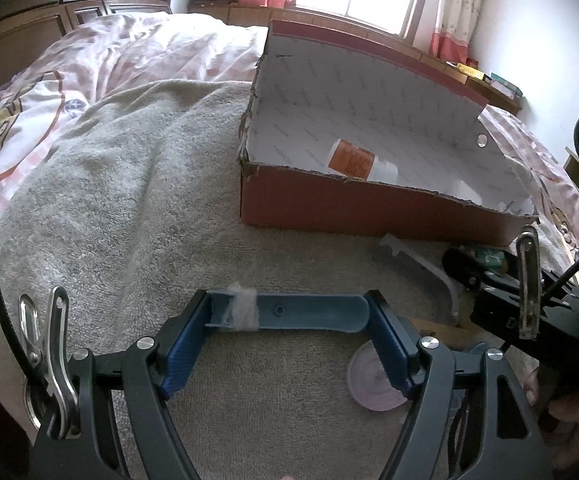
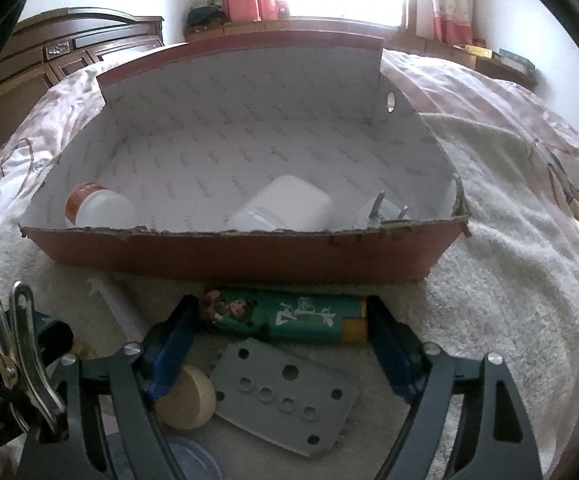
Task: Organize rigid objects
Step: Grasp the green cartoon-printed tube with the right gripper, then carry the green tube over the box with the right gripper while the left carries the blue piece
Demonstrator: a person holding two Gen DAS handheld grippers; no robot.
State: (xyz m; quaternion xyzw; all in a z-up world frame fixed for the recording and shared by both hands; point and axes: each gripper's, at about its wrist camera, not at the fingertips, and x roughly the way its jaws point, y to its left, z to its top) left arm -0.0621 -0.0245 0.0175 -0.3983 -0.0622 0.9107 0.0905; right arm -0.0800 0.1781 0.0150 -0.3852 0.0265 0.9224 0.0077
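My left gripper (image 1: 289,320) stands wide, shut on a flat blue plastic strip (image 1: 309,312) with a tuft of white fluff around it. The strip spans from pad to pad just above the grey towel (image 1: 129,200). My right gripper (image 2: 283,320) holds a green tube (image 2: 289,316) with a cartoon figure and a yellow end. The tube reaches both pads and lies right in front of the red-brown cardboard box (image 2: 249,252). Inside the box lie a white bottle with an orange label (image 2: 97,208), a white case (image 2: 281,208) and a white plug (image 2: 381,216).
Under the right gripper lie a grey plate with holes (image 2: 285,392), a beige disc (image 2: 187,396) and a blue lid (image 2: 193,460). A white curved plastic piece (image 1: 429,260) and a lilac round lid (image 1: 369,380) rest on the towel. Everything sits on a bed with pink bedding (image 1: 149,48).
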